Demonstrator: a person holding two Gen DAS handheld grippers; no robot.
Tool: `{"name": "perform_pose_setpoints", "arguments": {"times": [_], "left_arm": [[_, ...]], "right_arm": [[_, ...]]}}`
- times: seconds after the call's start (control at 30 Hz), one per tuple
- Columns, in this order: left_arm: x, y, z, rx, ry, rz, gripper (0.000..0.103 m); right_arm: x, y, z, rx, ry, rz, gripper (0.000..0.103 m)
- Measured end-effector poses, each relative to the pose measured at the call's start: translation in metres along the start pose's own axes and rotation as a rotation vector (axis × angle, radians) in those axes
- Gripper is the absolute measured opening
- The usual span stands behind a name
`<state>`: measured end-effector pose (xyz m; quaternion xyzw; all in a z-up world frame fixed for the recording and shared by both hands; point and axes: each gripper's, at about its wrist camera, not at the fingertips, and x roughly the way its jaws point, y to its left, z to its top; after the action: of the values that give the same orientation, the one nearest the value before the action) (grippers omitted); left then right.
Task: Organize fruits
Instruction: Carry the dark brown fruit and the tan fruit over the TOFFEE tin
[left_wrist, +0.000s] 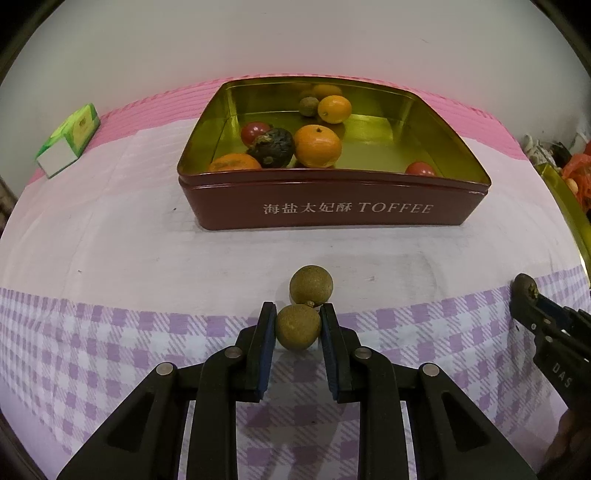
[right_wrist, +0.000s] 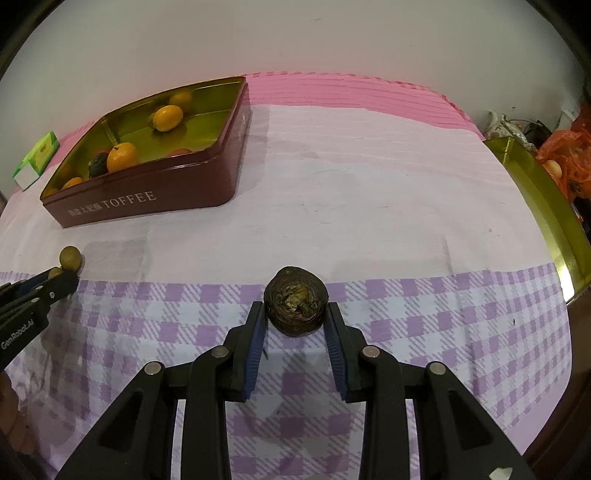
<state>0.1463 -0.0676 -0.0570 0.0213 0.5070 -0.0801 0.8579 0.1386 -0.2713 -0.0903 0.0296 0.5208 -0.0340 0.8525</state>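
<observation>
My left gripper (left_wrist: 297, 321) is shut on a round tan longan (left_wrist: 297, 328) just above the cloth. A second longan (left_wrist: 311, 285) lies right beyond it, touching it. My right gripper (right_wrist: 295, 317) is shut on a dark wrinkled fruit (right_wrist: 295, 301) low over the checked cloth. A dark red toffee tin (left_wrist: 332, 206) stands beyond, holding oranges (left_wrist: 317, 146), small red fruits (left_wrist: 254, 132), a dark wrinkled fruit (left_wrist: 272, 146) and a longan (left_wrist: 308, 106). The tin also shows at the left of the right wrist view (right_wrist: 147, 201).
A green and white box (left_wrist: 68, 138) lies at the far left on the pink cloth. A gold tin lid (right_wrist: 539, 206) stands at the right table edge, with an orange bag and clutter (right_wrist: 561, 155) behind it. A white wall is behind.
</observation>
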Motion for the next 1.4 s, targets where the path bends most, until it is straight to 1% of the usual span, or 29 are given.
{"name": "perform_pose_setpoints", "arguments": {"times": [0.3,0.67,0.97,1.2,1.4], "left_arm": [[-0.003,0.01,0.004,-0.017,-0.01,-0.007,0.025],[-0.023,0.015,0.015,-0.019,-0.06,-0.026,0.025],[-0.043,0.025,0.039,-0.031,-0.121,-0.03,0.025],[-0.044,0.028,0.055,-0.021,-0.139,-0.021,0.025],[-0.04,0.027,0.069,-0.006,-0.144,-0.021,0.025]], "right_arm": [[-0.004,0.013,0.002,-0.024,0.007,0.015,0.029],[-0.024,0.028,0.016,-0.05,-0.048,0.065,0.029],[-0.044,0.046,0.043,-0.087,-0.114,0.103,0.029],[-0.05,0.063,0.063,-0.117,-0.141,0.128,0.029],[-0.045,0.071,0.076,-0.14,-0.146,0.137,0.03]]}}
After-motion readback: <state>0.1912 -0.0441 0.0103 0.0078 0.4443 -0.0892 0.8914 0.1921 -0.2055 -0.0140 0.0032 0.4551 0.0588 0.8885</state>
